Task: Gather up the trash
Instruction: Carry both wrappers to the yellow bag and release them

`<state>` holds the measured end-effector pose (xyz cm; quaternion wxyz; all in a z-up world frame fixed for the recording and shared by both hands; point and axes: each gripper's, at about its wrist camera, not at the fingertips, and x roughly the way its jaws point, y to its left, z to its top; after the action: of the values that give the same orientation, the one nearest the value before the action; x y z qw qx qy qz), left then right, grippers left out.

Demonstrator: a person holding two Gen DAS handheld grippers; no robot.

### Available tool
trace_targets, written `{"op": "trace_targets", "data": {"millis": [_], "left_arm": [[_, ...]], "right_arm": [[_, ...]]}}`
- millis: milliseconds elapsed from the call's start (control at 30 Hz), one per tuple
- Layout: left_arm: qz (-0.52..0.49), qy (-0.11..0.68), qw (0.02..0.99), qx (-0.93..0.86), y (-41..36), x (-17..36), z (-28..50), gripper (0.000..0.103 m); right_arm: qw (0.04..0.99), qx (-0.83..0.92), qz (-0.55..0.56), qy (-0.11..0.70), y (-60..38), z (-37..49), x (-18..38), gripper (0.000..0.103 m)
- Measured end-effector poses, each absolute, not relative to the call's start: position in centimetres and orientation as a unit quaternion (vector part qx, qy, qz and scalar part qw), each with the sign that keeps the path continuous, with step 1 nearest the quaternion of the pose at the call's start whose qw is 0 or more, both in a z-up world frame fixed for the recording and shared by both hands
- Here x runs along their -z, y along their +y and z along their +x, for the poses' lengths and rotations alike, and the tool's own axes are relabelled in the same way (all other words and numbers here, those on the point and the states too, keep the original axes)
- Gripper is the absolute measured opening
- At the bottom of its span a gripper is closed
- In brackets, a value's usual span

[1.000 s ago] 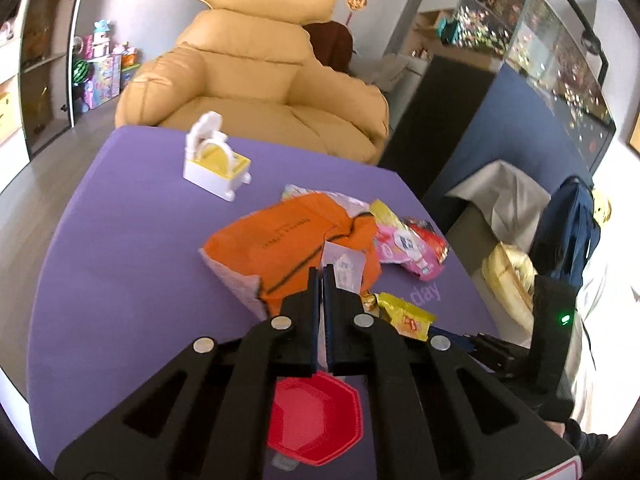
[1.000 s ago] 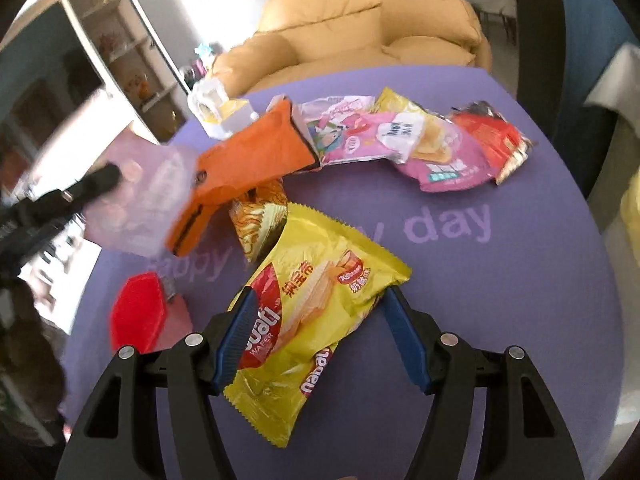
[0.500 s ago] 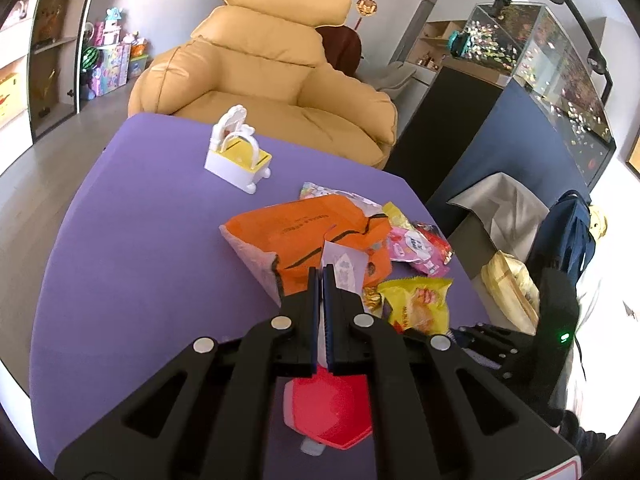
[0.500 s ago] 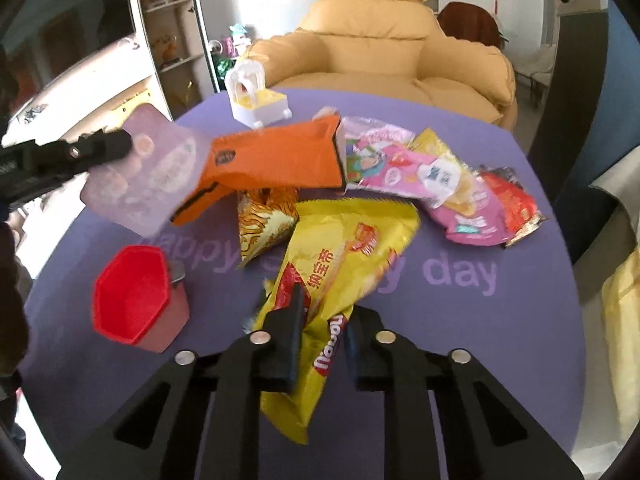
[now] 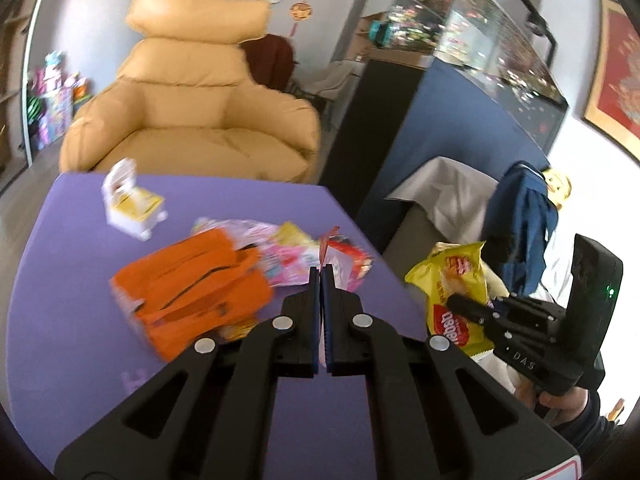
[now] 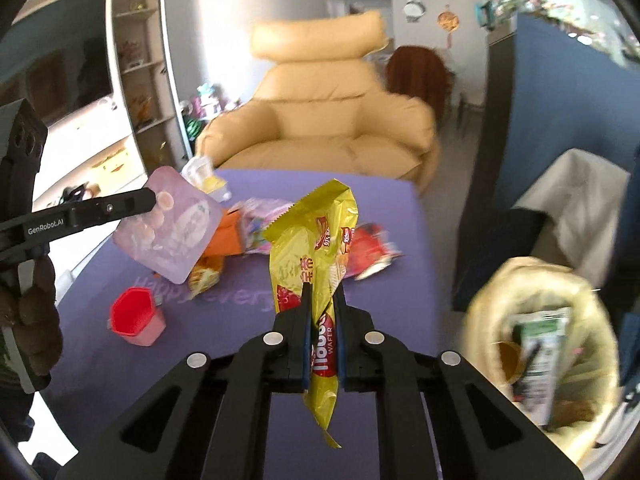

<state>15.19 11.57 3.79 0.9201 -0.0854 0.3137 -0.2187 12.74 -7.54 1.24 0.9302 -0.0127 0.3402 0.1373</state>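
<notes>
A: What lay around the grippers?
B: On the purple desk [image 5: 72, 264] sat an orange bag [image 5: 188, 284], a spread of pink wrappers [image 5: 280, 256], a red packet [image 6: 370, 246], and a small white-and-yellow toy chair [image 5: 132, 204] toward the far edge. A red hexagonal cup [image 6: 134, 316] stood near the pale lettering printed on the desk.

A: And the grippers themselves?
B: The right gripper [image 6: 322, 300] was clamped on a yellow wafer packet [image 6: 316, 240], lifted clear of the desk, its lower end dangling beneath the jaws. The left gripper [image 5: 322, 276] was pressed together on a thin pink pouch [image 6: 172, 224], held in the air above the desk's left side.

A: Anything beside the desk?
B: A pale yellow trash bag [image 6: 500, 292] gaped just off the desk's right edge, with a carton [image 6: 540, 344] inside, blurred.

A: The room?
B: A tan armchair [image 5: 192, 108] stood behind the desk, white shelving [image 6: 136, 60] to the left, a dark blue partition [image 5: 452, 120] to the right, and a blue garment [image 5: 520, 216] hung near it.
</notes>
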Motion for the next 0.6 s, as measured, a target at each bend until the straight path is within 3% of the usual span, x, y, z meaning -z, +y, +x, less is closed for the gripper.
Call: {"op": "trace_targets", "data": {"millis": [333,600], "left_arm": [[-0.039,0.322,0.892,0.314,0.1,-5.2,16.6,0.001],[-0.028,0.367,0.837,0.405,-10.5,-3.1,19.6,0.001]], "right_arm": [[0.949,-0.036,-0.001,0.314,-17.8,10.3,-3.4,0.011],[0.943,0.067,0.030,0.323,-27.1,8.6,-2.4,0.011]]}}
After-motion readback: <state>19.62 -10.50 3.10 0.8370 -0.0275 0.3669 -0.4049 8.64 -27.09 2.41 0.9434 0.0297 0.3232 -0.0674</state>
